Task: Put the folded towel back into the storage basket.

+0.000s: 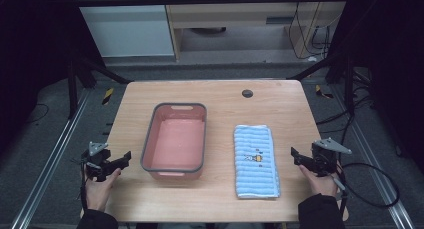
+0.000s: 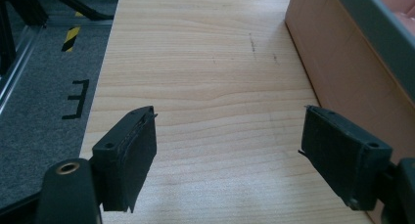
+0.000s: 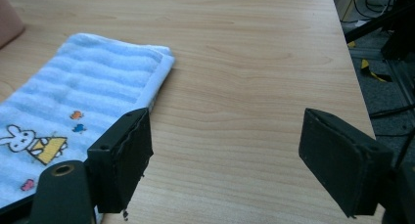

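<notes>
Both pairs of jaws stand wide apart with nothing between them. The right gripper hovers low at the right edge of the worktop, just beside a folded blue striped towel, which lies toward the middle from it, its long axis running away from the person. The left gripper waits at the left edge, near a pink basin. The right hand looks better placed to take the towel.
</notes>
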A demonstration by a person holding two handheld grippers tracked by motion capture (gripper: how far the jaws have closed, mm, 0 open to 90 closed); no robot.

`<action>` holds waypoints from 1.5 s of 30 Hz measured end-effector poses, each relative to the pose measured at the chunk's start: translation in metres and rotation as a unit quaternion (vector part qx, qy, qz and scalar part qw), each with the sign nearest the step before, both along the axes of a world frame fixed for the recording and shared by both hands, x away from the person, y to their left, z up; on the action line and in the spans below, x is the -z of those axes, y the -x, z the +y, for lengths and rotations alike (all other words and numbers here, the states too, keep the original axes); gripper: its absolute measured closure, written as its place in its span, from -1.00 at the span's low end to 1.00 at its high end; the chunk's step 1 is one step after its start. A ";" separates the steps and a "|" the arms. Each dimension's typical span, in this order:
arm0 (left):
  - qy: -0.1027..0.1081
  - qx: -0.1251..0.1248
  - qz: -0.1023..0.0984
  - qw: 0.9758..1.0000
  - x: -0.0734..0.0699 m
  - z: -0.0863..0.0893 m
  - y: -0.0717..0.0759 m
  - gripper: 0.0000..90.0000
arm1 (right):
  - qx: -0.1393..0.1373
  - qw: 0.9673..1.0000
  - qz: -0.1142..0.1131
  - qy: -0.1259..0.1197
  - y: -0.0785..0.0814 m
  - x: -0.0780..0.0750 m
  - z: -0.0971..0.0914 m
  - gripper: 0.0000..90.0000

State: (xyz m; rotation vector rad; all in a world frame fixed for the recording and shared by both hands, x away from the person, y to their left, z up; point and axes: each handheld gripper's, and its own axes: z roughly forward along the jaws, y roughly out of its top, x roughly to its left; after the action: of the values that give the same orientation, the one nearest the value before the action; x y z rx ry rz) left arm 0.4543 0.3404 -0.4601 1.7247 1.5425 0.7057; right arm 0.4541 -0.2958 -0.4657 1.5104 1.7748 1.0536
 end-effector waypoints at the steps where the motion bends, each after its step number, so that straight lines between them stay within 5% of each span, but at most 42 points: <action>1: -0.001 0.001 -0.003 1.000 -0.001 -0.001 0.001 -0.55 | -0.001 1.000 -0.003 -0.004 0.001 -0.001 0.000 -0.52; 8: 0.001 0.005 -0.023 1.000 -0.011 -0.002 0.007 -0.54 | -0.014 1.000 -0.013 -0.021 0.004 -0.009 0.003 -0.41; 17: 0.015 0.008 -0.049 0.999 -0.024 -0.006 0.016 -0.49 | -0.025 0.999 -0.029 -0.009 0.006 -0.016 0.009 -0.39; 25: 0.036 0.018 -0.057 0.998 -0.036 -0.013 0.021 -0.49 | -0.037 0.999 -0.036 -0.013 0.007 -0.026 0.013 -0.38; 45: 0.039 0.074 -0.072 0.994 -0.053 -0.047 0.030 -0.48 | -0.058 0.997 -0.043 -0.012 -0.004 -0.045 0.024 -0.36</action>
State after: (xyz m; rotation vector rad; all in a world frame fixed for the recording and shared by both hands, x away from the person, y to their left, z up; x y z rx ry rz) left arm 0.4244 0.2934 -0.4072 1.6724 1.3133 0.6704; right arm 0.4579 -0.2721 -0.4206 1.3685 1.8124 1.1832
